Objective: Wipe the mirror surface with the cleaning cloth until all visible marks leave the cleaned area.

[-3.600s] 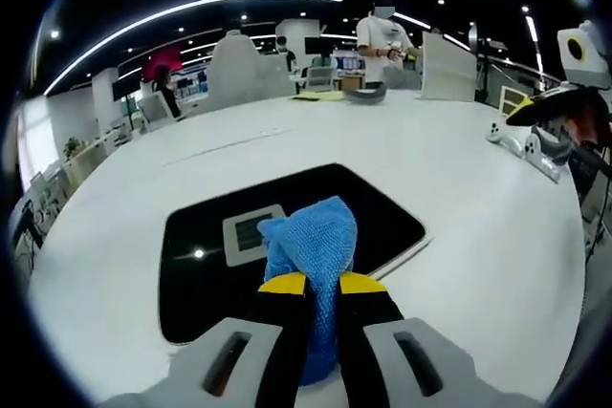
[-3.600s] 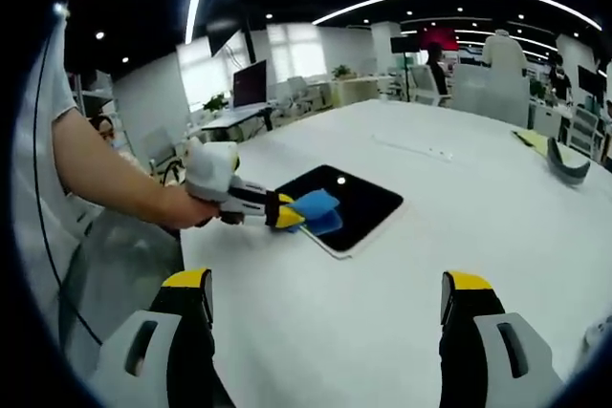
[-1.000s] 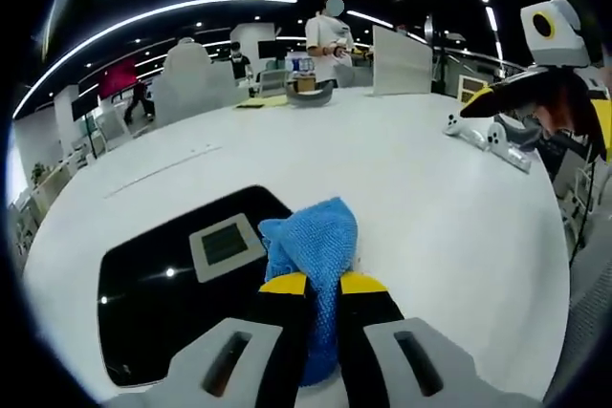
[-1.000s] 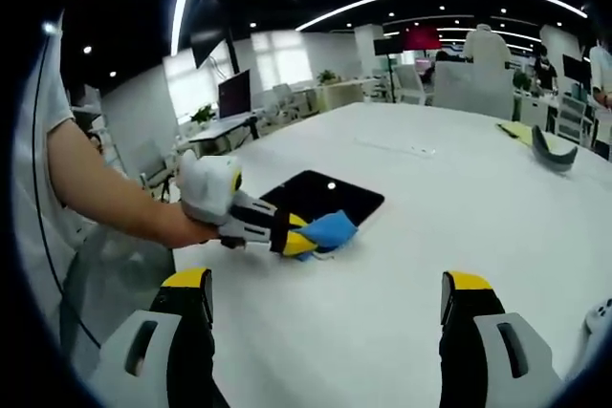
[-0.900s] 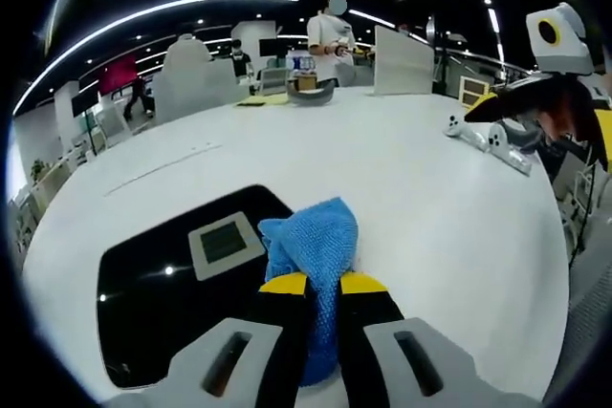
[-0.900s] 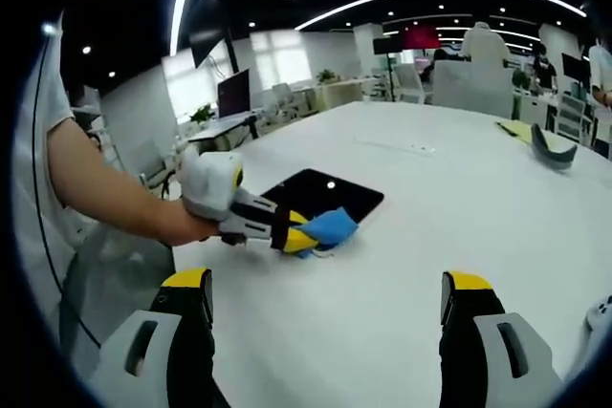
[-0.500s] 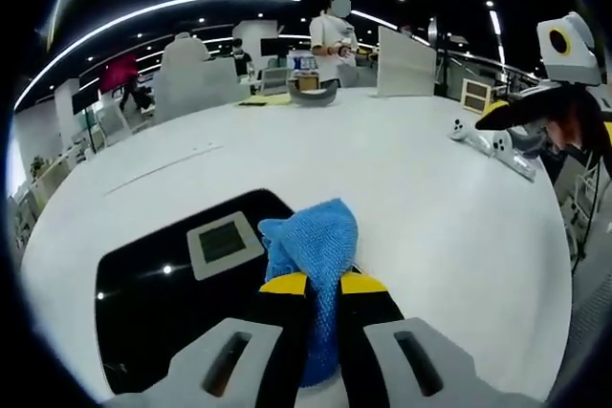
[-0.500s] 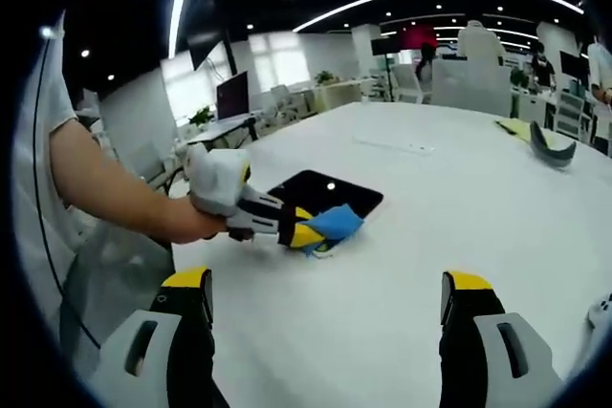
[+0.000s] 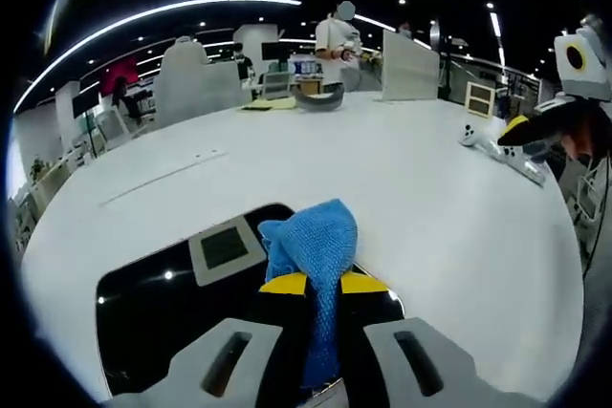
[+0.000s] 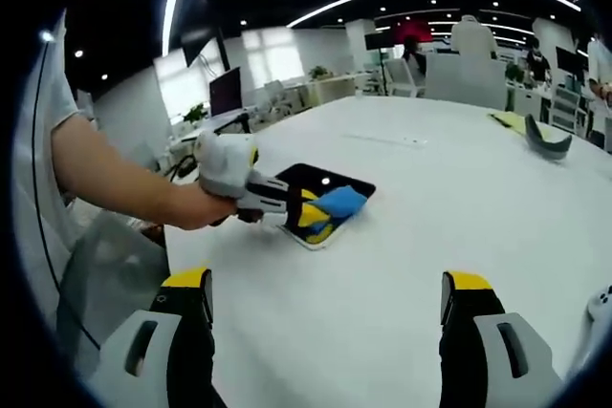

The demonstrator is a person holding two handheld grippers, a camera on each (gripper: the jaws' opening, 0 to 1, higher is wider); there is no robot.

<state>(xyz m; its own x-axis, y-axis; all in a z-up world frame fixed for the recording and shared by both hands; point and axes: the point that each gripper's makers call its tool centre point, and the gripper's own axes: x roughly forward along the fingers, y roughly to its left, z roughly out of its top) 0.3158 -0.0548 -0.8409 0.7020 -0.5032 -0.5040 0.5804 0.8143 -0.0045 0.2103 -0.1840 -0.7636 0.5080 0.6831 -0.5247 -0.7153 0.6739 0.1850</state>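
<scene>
Bare white table around mirror; far clutter, perhaps controllers.

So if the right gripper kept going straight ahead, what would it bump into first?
Probably nothing soon: ahead of the right gripper lies bare white table. The mirror, blue cloth and left gripper sit off to its left.

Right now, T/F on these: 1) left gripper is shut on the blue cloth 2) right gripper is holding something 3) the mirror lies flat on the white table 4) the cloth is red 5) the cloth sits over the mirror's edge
1) Left gripper is shut on the blue cloth: true.
2) Right gripper is holding something: false. Its jaws stand wide apart with only bare table between them.
3) The mirror lies flat on the white table: true.
4) The cloth is red: false. It is blue.
5) The cloth sits over the mirror's edge: true. In the right gripper view it is over the mirror's corner nearest that gripper.
</scene>
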